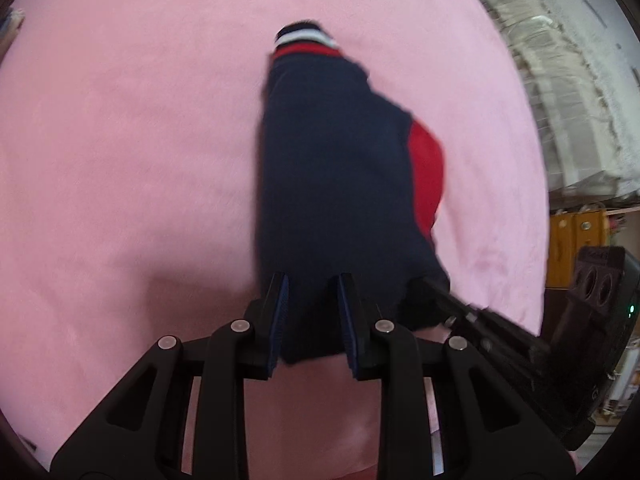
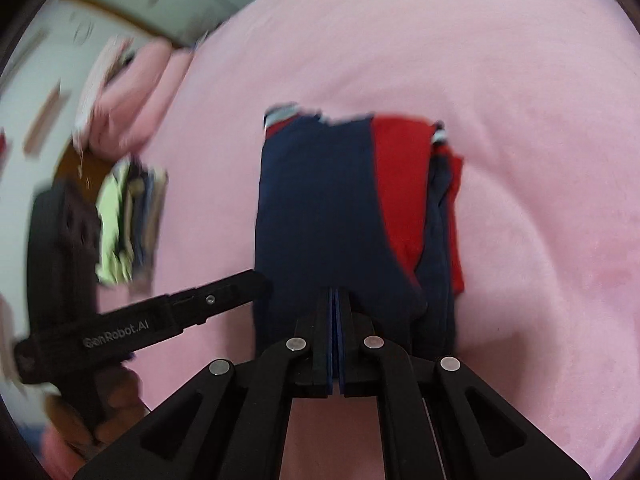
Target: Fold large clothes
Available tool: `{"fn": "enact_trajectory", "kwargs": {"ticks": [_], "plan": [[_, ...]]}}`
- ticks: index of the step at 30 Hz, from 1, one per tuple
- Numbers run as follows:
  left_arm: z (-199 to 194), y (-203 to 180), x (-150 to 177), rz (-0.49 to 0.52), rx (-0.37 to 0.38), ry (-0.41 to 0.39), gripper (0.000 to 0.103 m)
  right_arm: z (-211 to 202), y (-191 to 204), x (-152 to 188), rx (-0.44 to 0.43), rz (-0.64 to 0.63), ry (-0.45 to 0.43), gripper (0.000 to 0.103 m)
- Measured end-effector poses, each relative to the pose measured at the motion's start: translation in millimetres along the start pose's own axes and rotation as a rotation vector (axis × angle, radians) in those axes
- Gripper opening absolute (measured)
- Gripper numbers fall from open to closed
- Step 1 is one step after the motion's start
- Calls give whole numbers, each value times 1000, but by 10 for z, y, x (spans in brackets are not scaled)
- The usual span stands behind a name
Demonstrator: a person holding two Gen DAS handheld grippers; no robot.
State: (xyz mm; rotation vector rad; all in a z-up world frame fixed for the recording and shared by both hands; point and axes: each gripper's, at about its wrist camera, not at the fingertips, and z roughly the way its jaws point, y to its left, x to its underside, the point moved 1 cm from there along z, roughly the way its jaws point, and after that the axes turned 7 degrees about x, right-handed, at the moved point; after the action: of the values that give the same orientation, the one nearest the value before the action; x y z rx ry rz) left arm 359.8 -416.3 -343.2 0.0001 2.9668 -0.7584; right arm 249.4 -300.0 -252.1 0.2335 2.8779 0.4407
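Left gripper (image 1: 312,316): nearest the left wrist camera; black linkage with blue-lined pads; jaws part-way apart with the near edge of the garment bunched between them, pads pressing the cloth on both sides
Right gripper (image 2: 335,320): jaws together, pinched on a thin edge of the same garment at its near end; blue pad edges just visible in the slit
Garment (image 1: 340,184): large navy top with red panels; striped navy-white-red cuff or hem at the far end; lies lengthwise on the pink blanket, running away from both grippers; near end lifted slightly into the two grips; in the right wrist view a red panel and further navy and red layers lie stacked along its right side
Pink blanket (image 1: 120,140): covers the whole work surface under the garment
Writing: "GenRobot.AI" in pale letters on the side of the left gripper as seen from the right wrist view; no other text legible
Clothes pile (image 2: 128,220): beyond the blanket's left edge in the right wrist view; pale green, beige and blue layers; blurred, probably folded items
Yellow cabinet (image 1: 576,240): far right of the left wrist view, past the blanket
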Motion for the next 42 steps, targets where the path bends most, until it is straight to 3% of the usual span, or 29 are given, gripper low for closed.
{"fn": "enact_trajectory", "kwargs": {"ticks": [3, 6, 7, 12, 14, 15, 18, 20, 21, 22, 25, 28, 32, 42], "plan": [[5, 67, 141, -47, -3, 23, 22, -91, -278, 147, 84, 72, 9, 2], [-69, 145, 248, -91, -71, 15, 22, -142, -438, 200, 325, 85, 12, 5], [-76, 155, 283, -106, -87, 20, 22, -165, -454, 197, 349, 67, 10, 5], [-47, 131, 527, -95, -192, 78, 27, -430, -662, 314, 288, 85, 48, 8], [-50, 82, 581, -78, -220, 81, 50, -504, -659, 401, 305, 54, 69, 19], [-64, 50, 604, -73, -234, 71, 54, -510, -627, 436, 315, 37, 84, 28], [-105, -41, 657, -53, -257, 46, 58, -563, -560, 523, 290, 28, 117, 44], [-111, -96, 674, -39, -268, 67, 61, -557, -496, 567, 284, 32, 156, 65], [-116, -124, 676, -33, -276, 86, 61, -556, -472, 579, 288, 31, 170, 83], [-139, -139, 672, -28, -286, 94, 61, -568, -438, 599, 292, 23, 176, 87], [-274, -222, 642, 6, -324, 66, 62, -704, -329, 633, 285, -22, 145, 87], [-396, -320, 586, 29, -331, 36, 69, -841, -268, 636, 267, -8, 133, 88], [-511, -406, 484, 46, -319, 22, 72, -1027, -195, 595, 204, 19, 103, 89], [-595, -489, 386, 53, -298, 17, 74, -1193, -131, 440, 187, 2, 67, 89]]}}
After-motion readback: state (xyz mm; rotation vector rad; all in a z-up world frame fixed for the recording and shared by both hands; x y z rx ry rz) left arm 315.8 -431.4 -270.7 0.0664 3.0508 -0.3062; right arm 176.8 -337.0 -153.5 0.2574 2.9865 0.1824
